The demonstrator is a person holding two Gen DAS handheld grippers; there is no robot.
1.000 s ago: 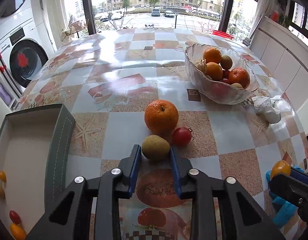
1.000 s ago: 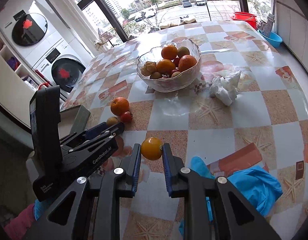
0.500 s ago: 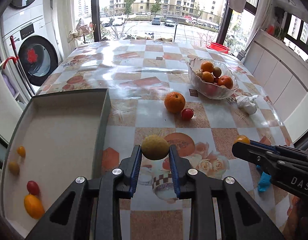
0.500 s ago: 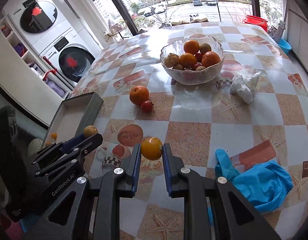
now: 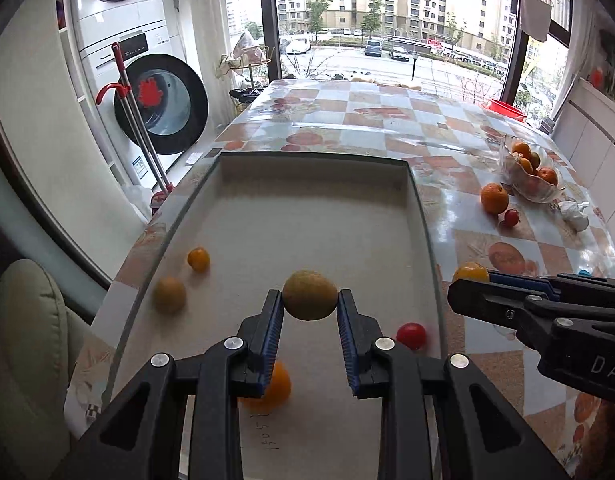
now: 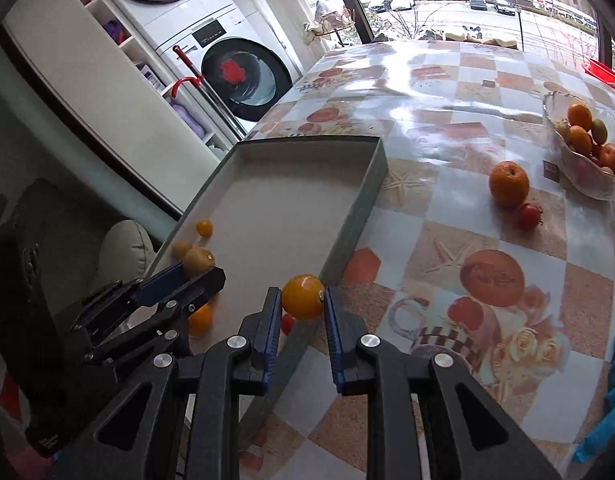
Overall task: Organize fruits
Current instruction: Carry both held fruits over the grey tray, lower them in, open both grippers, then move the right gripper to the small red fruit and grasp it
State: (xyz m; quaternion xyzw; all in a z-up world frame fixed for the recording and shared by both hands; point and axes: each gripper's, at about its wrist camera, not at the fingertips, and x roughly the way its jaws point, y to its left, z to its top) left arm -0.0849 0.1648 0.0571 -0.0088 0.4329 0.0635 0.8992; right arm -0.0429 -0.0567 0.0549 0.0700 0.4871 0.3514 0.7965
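Fingers of the left gripper [image 5: 310, 307] clamp a brown-green oval kiwi [image 5: 310, 295], those of the right gripper [image 6: 299, 307] a round yellow-orange tomato [image 6: 303, 297]; best lowered into the shallow grey cardboard tray [image 5: 307, 159] before letting go.

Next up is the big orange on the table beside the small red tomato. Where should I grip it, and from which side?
Grip the big orange across its widest middle, coming from above. It is round, so lower grips slip. Set the jaws clear of the red tomato touching its near right side and the glass bowl beyond.

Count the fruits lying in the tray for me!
4: a small orange one and a brownish one at the left, a red tomato at the right, an orange fruit partly hidden under the left gripper.
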